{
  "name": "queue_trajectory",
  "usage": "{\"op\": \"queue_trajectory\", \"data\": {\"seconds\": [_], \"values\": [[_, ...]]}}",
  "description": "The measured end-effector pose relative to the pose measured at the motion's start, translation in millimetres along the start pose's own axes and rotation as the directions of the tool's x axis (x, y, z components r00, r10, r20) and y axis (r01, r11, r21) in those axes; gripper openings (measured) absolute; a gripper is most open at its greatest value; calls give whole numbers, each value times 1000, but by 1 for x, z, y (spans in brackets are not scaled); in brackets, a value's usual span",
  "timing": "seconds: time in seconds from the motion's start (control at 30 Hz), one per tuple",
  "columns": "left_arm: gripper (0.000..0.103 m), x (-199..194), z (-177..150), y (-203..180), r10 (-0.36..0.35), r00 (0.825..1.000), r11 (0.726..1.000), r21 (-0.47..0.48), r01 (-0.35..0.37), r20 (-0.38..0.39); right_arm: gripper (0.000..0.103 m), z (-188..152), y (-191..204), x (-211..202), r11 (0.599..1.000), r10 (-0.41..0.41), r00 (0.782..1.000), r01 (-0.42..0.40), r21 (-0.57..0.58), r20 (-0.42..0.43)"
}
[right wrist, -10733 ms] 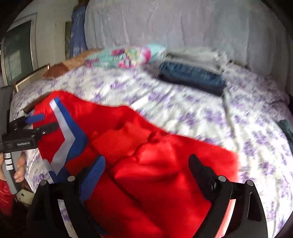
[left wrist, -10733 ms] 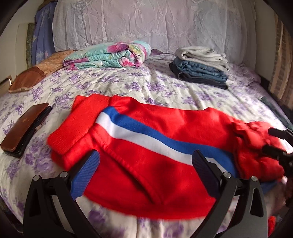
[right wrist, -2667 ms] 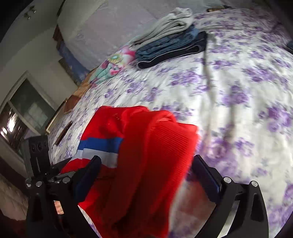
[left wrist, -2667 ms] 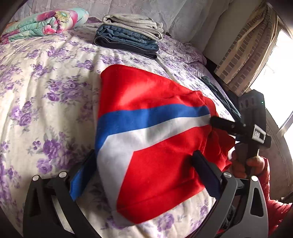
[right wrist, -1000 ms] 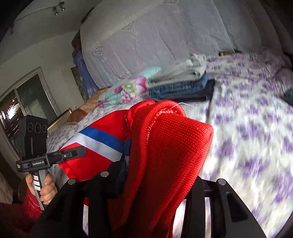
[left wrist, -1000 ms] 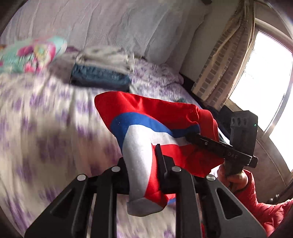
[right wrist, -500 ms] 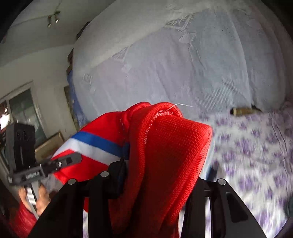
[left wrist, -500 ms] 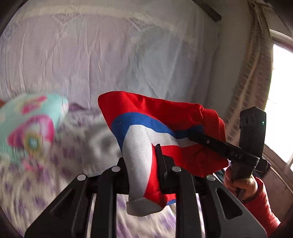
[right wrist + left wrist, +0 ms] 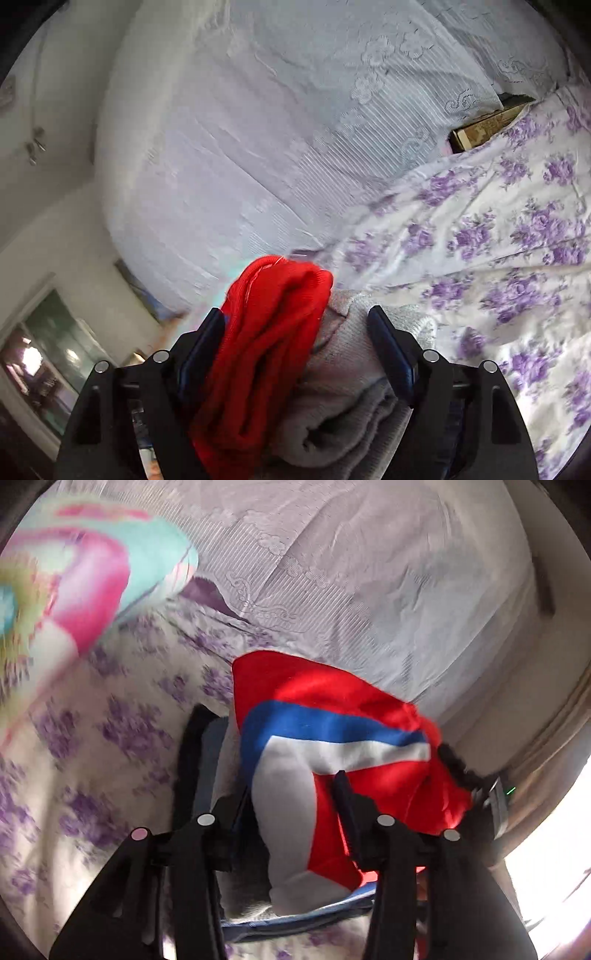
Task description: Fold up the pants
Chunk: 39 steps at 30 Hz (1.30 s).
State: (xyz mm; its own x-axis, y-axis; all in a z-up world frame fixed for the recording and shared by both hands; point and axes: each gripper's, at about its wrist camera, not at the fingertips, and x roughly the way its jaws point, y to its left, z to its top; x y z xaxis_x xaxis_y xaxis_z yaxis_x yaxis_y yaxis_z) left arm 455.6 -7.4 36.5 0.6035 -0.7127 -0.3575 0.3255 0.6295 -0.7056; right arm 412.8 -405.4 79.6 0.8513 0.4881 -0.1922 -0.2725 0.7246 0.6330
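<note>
The left gripper [image 9: 291, 794] pinches the folded red pants [image 9: 332, 738] at center frame, their blue and white stripes facing the camera. The right gripper [image 9: 295, 328] has its jaws spread, the red fabric [image 9: 266, 332] bunched between them over a grey knit garment [image 9: 351, 398] on the floral bedsheet [image 9: 517, 240].

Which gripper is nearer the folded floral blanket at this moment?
Left. The left gripper sits just right of the floral blanket; the right gripper is farther right, at the far end of the red pants.

both wrist views close — facing headboard [image 9: 369, 572]
</note>
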Motion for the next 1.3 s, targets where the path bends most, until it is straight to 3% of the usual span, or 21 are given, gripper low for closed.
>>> {"op": "queue_trajectory", "data": {"seconds": [0.07,0.13,0.2,0.27,0.3,0.33,0.37,0.4,0.47,0.5,0.53,0.57,0.67,0.8,0.87,0.9,0.97,1.07,1.17,1.23,1.3], "values": [[43,-10,-2,-6,28,999,1000,-1,-28,29,80,5,8,-14,998,-58,998,58,1,30],[44,-25,-3,-16,70,994,997,20,-72,84,81,9,20,-43,986,-166,973,163,33,162],[53,-40,-4,-27,77,990,996,35,-82,122,81,12,40,-61,979,-194,955,202,-14,224],[75,-43,-4,-38,135,982,987,66,-144,130,86,8,61,-45,933,-306,939,329,-149,157],[80,-30,-1,-43,215,972,969,101,-224,89,93,3,68,-27,889,-383,919,394,-233,93],[83,-13,-4,-44,283,959,949,142,-282,14,94,-9,71,-8,839,-464,886,445,-315,15],[85,3,-9,-41,324,944,935,171,-311,-53,94,-15,71,-2,832,-477,879,452,-321,-1],[85,4,-13,-39,326,944,936,155,-315,-54,94,-16,70,-7,844,-477,879,459,-279,4],[83,-11,-19,-38,314,949,946,96,-310,-37,94,-16,77,-23,861,-472,882,463,-210,10],[83,-23,-23,-43,316,948,946,88,-312,-27,94,-17,87,-36,876,-446,895,443,-192,33],[83,-36,-29,-51,321,947,941,108,-319,1,95,-22,96,-52,890,-409,910,415,-190,71],[84,-44,-35,-58,334,942,933,133,-334,29,96,-27,103,-64,887,-406,909,417,-198,97],[92,-72,-71,-90,411,900,863,253,-436,147,100,-65,127,-102,854,-438,883,467,-230,170],[98,-93,-132,-133,462,844,740,407,-536,271,100,-131,144,-137,824,-460,858,509,-249,229],[98,-101,-152,-152,475,821,689,447,-570,315,99,-140,156,-138,796,-480,857,516,-318,189],[98,-106,-158,-160,477,817,680,452,-577,326,99,-138,164,-138,755,-522,835,547,-363,172],[98,-114,-164,-176,465,813,670,460,-582,352,99,-138,180,-160,683,-565,771,637,-358,294],[98,-122,-163,-194,465,787,635,468,-615,405,99,-133,196,-192,706,-514,756,641,-300,405],[98,-123,-159,-203,470,764,612,460,-643,443,99,-119,200,-203,727,-529,742,646,-232,412],[98,-118,-154,-208,481,749,600,452,-660,455,99,-112,198,-207,750,-527,746,634,-189,407],[98,-114,-149,-210,479,745,598,449,-664,465,99,-108,192,-204,771,-514,763,612,-179,393]]}}
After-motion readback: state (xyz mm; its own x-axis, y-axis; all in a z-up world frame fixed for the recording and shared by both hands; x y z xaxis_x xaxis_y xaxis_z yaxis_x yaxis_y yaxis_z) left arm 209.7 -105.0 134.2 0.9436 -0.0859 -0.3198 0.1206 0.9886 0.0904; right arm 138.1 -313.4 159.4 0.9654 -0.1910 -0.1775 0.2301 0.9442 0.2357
